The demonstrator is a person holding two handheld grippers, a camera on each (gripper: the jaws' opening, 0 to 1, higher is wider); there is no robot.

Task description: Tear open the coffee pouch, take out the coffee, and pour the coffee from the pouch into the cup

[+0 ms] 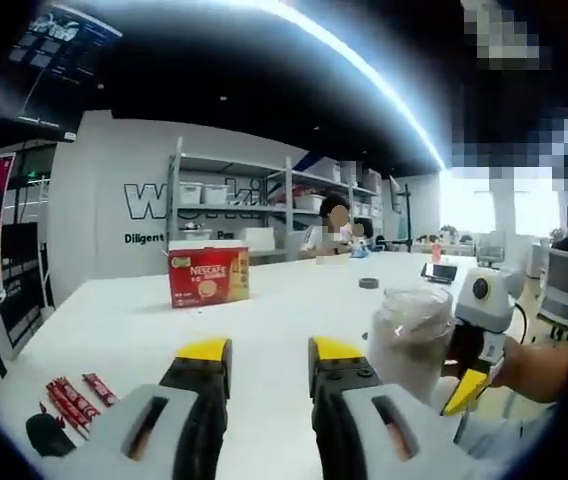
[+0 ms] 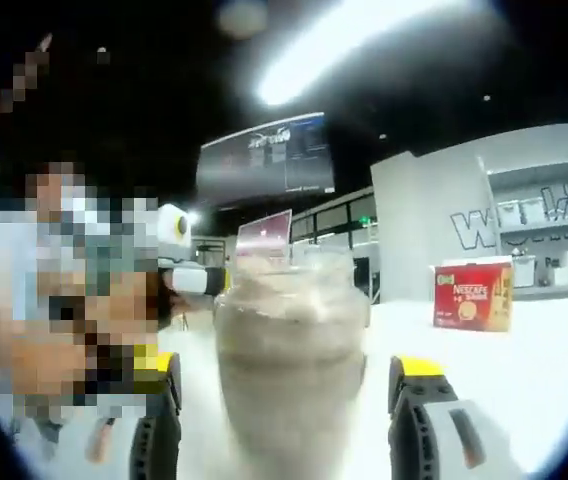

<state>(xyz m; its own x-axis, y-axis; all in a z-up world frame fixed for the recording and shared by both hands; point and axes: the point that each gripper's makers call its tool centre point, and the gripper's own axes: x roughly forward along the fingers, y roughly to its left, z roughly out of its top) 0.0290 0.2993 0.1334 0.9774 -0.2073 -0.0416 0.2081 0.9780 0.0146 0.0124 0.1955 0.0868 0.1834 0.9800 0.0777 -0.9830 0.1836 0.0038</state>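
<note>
Glass jar (image 1: 410,340), clear, holding a pale brown milky liquid, is raised off the white tabletop (image 1: 284,310) and sits between the jaws of the right claw (image 2: 289,400). In the right gripper view the jar (image 2: 290,370) stands upright in the middle, with a yellow-tipped jaw on each side; there is a visible gap between the glass and each jaw edge at this angle, so whether the pads actually press the glass cannot be told. In the left gripper view the right claw (image 1: 469,385) comes in from the right with a hand (image 1: 539,370) behind it, and one yellow tip sits just beside the jar's lower right wall. Left claw (image 1: 269,362): jaws apart, moderate gap, nothing between them, only bare tabletop seen through the gap; it touches nothing and sits just left of the jar. Red coffee sachets (image 1: 72,398), several, lie flat in a loose bunch at the near left of the tabletop, beside a small black object (image 1: 44,435). Red Nescafe box (image 1: 209,275) stands upright further back on the tabletop, well apart from both claws; the same box (image 2: 474,295) shows at the right of the right gripper view. Behind: grey shelving (image 1: 264,200) with white bins against a white wall with lettering
</note>
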